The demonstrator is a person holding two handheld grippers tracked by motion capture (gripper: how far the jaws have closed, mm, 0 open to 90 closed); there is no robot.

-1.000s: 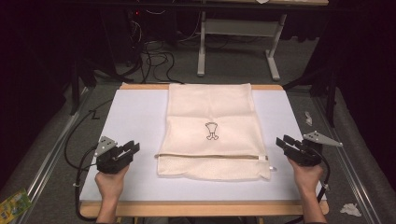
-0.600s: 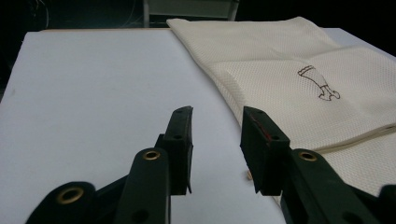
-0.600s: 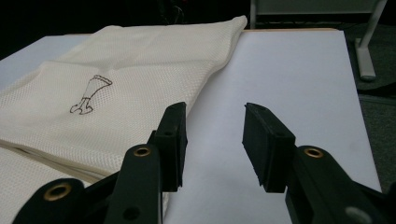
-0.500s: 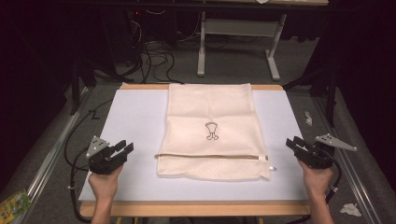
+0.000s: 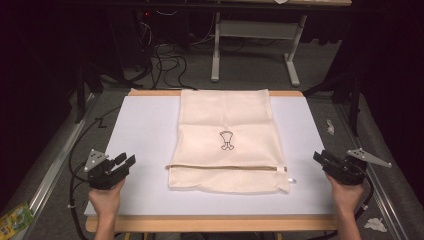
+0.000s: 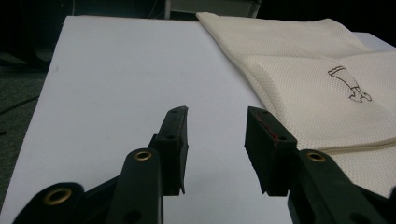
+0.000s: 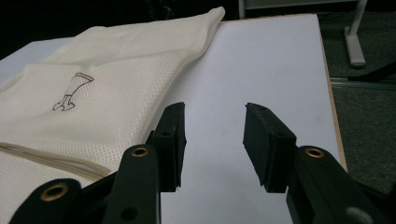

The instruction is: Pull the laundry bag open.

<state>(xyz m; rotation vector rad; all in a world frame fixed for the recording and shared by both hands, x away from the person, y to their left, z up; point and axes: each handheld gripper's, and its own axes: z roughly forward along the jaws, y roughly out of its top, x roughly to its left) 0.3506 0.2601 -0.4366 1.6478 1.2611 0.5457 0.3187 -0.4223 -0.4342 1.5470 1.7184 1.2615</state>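
Observation:
A cream mesh bag (image 5: 227, 115) lies flat in the middle of the white table (image 5: 145, 125), its zipper (image 5: 225, 167) running across near the front edge. A small dark emblem (image 5: 226, 140) is printed on it. My left gripper (image 5: 127, 161) sits at the table's left edge, well left of the bag. Its jaws have just been opening, and nothing is between them. In the left gripper view the gripper (image 6: 217, 112) points across bare table, the bag (image 6: 317, 60) to its right. My right gripper (image 5: 319, 156) rests open and empty at the right edge. The right gripper view shows this gripper (image 7: 215, 107) with the bag (image 7: 93, 102) on its left.
Behind the table stands a grey desk frame (image 5: 250, 30), with cables (image 5: 165, 55) on the floor beside it. A green packet (image 5: 12, 220) lies on the floor at the lower left. White scraps (image 5: 375, 224) lie on the floor at the right.
Both hands have moved outward, away from the bag's front corners toward the table's side edges. The left jaws stand wider apart than before.

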